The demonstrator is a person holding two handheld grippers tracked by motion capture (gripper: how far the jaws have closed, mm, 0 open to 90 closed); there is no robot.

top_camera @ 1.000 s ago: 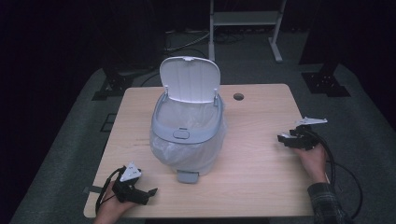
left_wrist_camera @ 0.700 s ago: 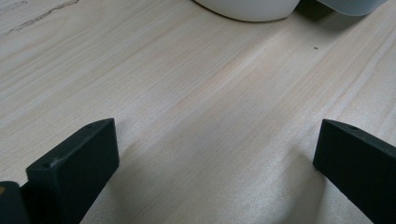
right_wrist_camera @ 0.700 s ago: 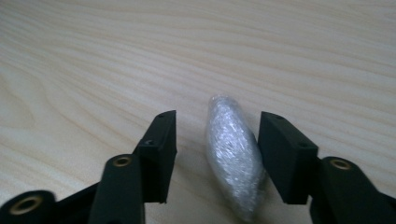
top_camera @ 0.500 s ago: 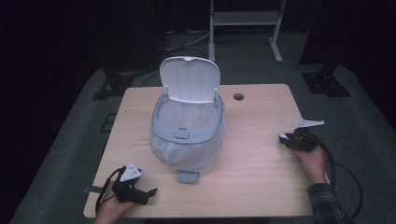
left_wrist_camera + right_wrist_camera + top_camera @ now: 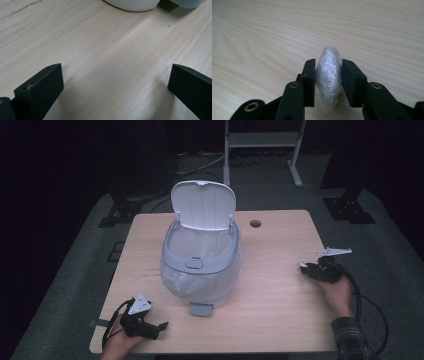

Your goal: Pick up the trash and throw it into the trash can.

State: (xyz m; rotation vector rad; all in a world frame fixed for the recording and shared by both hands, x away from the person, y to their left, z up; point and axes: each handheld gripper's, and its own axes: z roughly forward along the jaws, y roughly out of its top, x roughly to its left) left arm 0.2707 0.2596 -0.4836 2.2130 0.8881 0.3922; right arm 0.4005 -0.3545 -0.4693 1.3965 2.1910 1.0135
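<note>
Two tools are in use around the lined bin (image 5: 200, 265), whose lid (image 5: 202, 205) stands open at mid-worktop (image 5: 280, 285). The right tool (image 5: 328, 72), well to the right of the bin at the worktop edge, clamps a crumpled wad of clear film (image 5: 329, 75) between its jaws. The left tool (image 5: 115, 82) rests near the bin's front left, jaws spread wide and empty. Likely step: drop the wad into the bin. Keep clamping pressure constant, carry the wad above the bin's rim (image 5: 172, 257), centre it over the opening, then release.
</note>
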